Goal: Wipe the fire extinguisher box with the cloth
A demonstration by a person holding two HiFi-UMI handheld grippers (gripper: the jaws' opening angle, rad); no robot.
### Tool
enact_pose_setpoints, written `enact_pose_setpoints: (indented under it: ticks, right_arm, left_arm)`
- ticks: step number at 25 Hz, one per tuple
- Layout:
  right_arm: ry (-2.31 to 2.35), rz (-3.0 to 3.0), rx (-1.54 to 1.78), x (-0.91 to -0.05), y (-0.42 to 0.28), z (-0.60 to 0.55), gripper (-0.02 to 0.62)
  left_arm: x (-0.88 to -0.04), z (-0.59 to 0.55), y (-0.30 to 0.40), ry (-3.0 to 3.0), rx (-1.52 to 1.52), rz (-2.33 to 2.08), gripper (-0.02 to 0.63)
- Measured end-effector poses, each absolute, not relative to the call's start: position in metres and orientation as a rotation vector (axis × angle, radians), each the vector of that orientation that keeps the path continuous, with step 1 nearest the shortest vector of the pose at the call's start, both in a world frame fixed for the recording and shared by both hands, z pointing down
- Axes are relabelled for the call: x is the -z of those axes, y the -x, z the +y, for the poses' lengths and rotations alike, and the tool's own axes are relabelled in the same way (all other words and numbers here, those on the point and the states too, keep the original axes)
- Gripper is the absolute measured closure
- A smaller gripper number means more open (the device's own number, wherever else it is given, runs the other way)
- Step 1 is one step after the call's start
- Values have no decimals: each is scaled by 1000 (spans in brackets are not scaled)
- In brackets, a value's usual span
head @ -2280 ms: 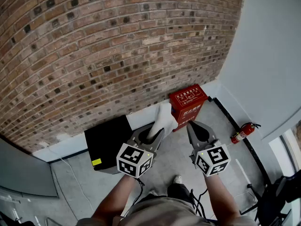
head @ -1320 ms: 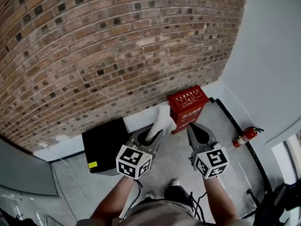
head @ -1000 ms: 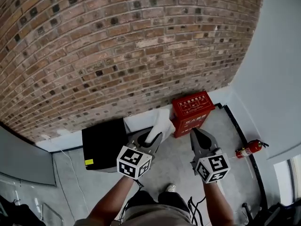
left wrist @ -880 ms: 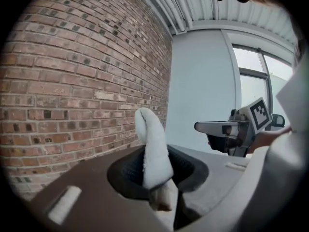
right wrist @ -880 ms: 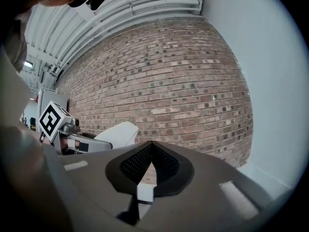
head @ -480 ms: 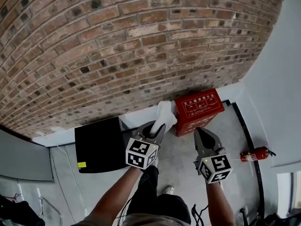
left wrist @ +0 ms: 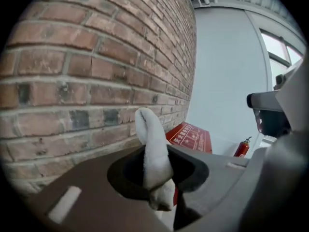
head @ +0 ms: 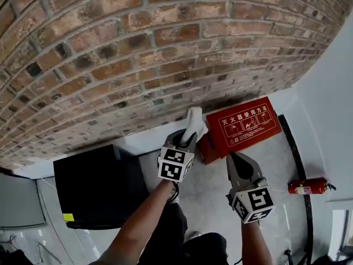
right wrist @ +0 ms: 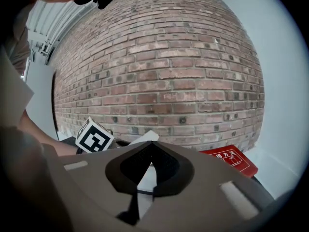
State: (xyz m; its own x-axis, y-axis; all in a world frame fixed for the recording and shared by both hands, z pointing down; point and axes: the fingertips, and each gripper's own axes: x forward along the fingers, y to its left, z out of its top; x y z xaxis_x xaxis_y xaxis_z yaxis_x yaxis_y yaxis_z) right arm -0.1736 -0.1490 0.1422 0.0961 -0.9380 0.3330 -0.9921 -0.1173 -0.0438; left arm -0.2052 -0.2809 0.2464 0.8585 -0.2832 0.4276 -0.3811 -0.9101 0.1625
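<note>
Both grippers have come down toward the floor since the earlier head views. The wall fills more of the view, and the box looks larger and nearer.

- Left gripper: jaws pinch the cloth. A white roll stands up out of the jaws, with a short tail hanging under them.
- Right gripper: jaws pressed together, nothing between them.
- Box: red, lying on the floor at the foot of the wall. It sits ahead of the left jaws and a little to their right, and ahead and right of the right jaws too.
- In the head view the cloth tip overlaps the box's near left corner. Touching or just short of it, I cannot tell. In the left gripper view the box top shows beyond the cloth, apart from it.
- A black case is well left of both jaws. An extinguisher lies on the floor, right of the right jaws.

Judgement: this is the approach, nearly done, and wiping has not begun. The next move probably calls for bringing the cloth onto the lid and sweeping across it. The cloth is bunched into a narrow roll, so each pass may cover only a thin strip.
</note>
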Motion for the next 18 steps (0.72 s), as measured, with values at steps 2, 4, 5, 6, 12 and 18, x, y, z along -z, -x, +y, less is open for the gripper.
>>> enact_pose_setpoints:
  ticks: [2, 4, 5, 6, 12, 18]
  right_arm:
    - [-2188, -1934, -397, -166, 163, -158, 571]
    - [-2205, -1935, -353, -184, 156, -160, 571]
    - [-2209, -1941, -327, -191, 155, -158, 571]
    - [-2211, -1950, -300, -199, 154, -155, 571]
    - [-2186, -1998, -175, -248, 157, -123, 571]
    - [-2171, -1959, -211, -304, 150, -91, 571]
  left_arm:
    - [-286, -297, 190, -2788, -611, -512, 512]
    - [-322, -309, 176, -2806, -645, -514, 512]
    - [-339, -311, 169, -2817, -662, -510, 512]
    - [-353, -311, 163, -2830, -669, -497, 512]
    - [-384, -273, 139, -2965, -503, -331, 512]
    - [-382, -209, 136, -3059, -420, -107, 514]
